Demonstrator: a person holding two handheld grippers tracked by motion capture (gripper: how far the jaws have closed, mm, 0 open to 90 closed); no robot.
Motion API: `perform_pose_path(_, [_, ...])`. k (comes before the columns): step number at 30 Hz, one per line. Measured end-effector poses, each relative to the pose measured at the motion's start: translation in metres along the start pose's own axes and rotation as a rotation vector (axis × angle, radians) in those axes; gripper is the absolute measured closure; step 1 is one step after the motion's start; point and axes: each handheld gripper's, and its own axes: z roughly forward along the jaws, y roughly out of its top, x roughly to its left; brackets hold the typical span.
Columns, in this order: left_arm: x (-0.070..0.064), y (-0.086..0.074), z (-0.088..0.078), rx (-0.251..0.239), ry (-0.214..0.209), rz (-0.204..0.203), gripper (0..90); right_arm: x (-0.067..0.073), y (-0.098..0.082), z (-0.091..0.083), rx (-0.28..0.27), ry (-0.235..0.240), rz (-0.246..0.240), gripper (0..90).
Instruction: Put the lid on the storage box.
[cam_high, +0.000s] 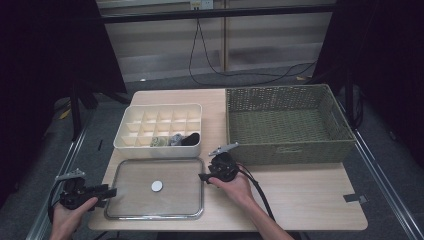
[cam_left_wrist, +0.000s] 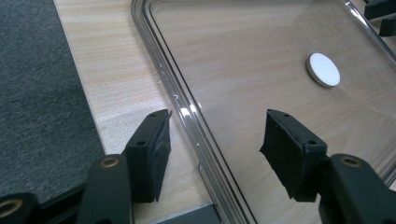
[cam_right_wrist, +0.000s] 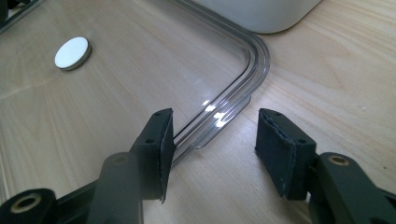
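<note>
Clear plastic lid (cam_high: 155, 189) lies flat (off the divided box (cam_high: 159, 129)); both grippers, left (cam_left_wrist: 215, 140) and right (cam_right_wrist: 214, 140), gape astride opposite rims, probably to lift it

A clear lid (cam_high: 170, 207) is being seen lying flat at the near left of the table (cam_high: 300, 200), with a small disc (cam_high: 157, 186) at its middle. Just behind it a compartment box (cam_high: 160, 116) is being kept, items (cam_high: 176, 140) lying in its near cells. To the right of the box a woven basket (cam_high: 285, 150) is being kept. The left gripper (cam_high: 111, 192) is being held at the lid's left edge, the right gripper (cam_high: 202, 177) at its far right corner.
</note>
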Motion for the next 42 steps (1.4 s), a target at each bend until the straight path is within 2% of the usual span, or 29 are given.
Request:
perform_pose_path(3, [-0.002, 0.000, 0.000, 0.015, 0.010, 0.022, 42.5, 0.001, 0.000, 0.001, 0.003, -0.007, -0.010, 49.2])
perform_pose_path(6, [-0.002, 0.001, 0.000, 0.011, 0.018, 0.012, 44.6, 0.001, 0.001, 0.001, 0.002, -0.011, 0.003, 52.2])
perform_pose_path(9, [-0.002, 0.002, 0.001, 0.009, 0.026, 0.018, 46.8, 0.002, 0.002, 0.002, 0.005, -0.021, -0.003, 53.2])
perform_pose_path(14, [-0.002, 0.003, 0.004, 0.005, 0.040, 0.021, 55.9, 0.004, 0.002, 0.003, 0.006, -0.027, 0.015, 58.5])
perform_pose_path(16, [-0.002, 0.004, 0.005, 0.009, 0.042, 0.027, 56.6, 0.004, 0.003, 0.003, 0.005, -0.025, 0.018, 58.9])
perform_pose_path(18, [-0.003, 0.007, 0.007, 0.017, 0.069, 0.046, 62.0, 0.005, 0.003, 0.004, 0.007, -0.022, 0.020, 59.0])
perform_pose_path(22, [-0.003, 0.009, 0.008, 0.023, 0.082, 0.052, 66.9, 0.007, 0.003, 0.005, 0.006, -0.031, 0.012, 58.3])
perform_pose_path(27, [-0.002, 0.009, 0.009, 0.020, 0.080, 0.042, 70.3, 0.008, 0.002, 0.004, 0.001, -0.029, 0.037, 55.4])
perform_pose_path(29, [-0.001, 0.010, 0.009, 0.021, 0.077, 0.050, 70.6, 0.008, 0.001, 0.005, -0.011, -0.033, 0.068, 56.2])
perform_pose_path(31, [-0.001, 0.010, 0.009, 0.019, 0.079, 0.045, 70.6, 0.008, 0.001, 0.005, -0.015, -0.033, 0.071, 57.0])
perform_pose_path(33, [-0.001, 0.011, 0.010, 0.022, 0.082, 0.042, 70.6, 0.008, -0.001, 0.004, -0.036, -0.043, 0.121, 61.1])
perform_pose_path(36, [-0.001, 0.012, 0.010, 0.026, 0.084, 0.041, 70.7, 0.005, -0.006, 0.003, -0.071, -0.026, 0.193, 66.9])
perform_pose_path(37, [-0.001, 0.012, 0.010, 0.022, 0.086, 0.042, 70.7, 0.005, -0.006, 0.003, -0.071, -0.026, 0.193, 66.9])
perform_pose_path(38, [-0.001, 0.012, 0.010, 0.025, 0.081, 0.038, 71.0, 0.004, -0.010, 0.003, -0.088, -0.019, 0.232, 68.9])
perform_pose_path(39, [-0.001, 0.012, 0.010, 0.025, 0.081, 0.038, 71.0, 0.004, -0.010, 0.003, -0.088, -0.019, 0.232, 68.9])
perform_pose_path(40, [0.000, 0.012, 0.010, 0.023, 0.082, 0.035, 71.2, 0.004, -0.013, 0.003, -0.109, -0.019, 0.262, 69.2])
perform_pose_path(42, [0.001, 0.013, 0.010, 0.024, 0.079, 0.035, 71.4, 0.006, -0.014, 0.003, -0.119, -0.022, 0.281, 69.2])
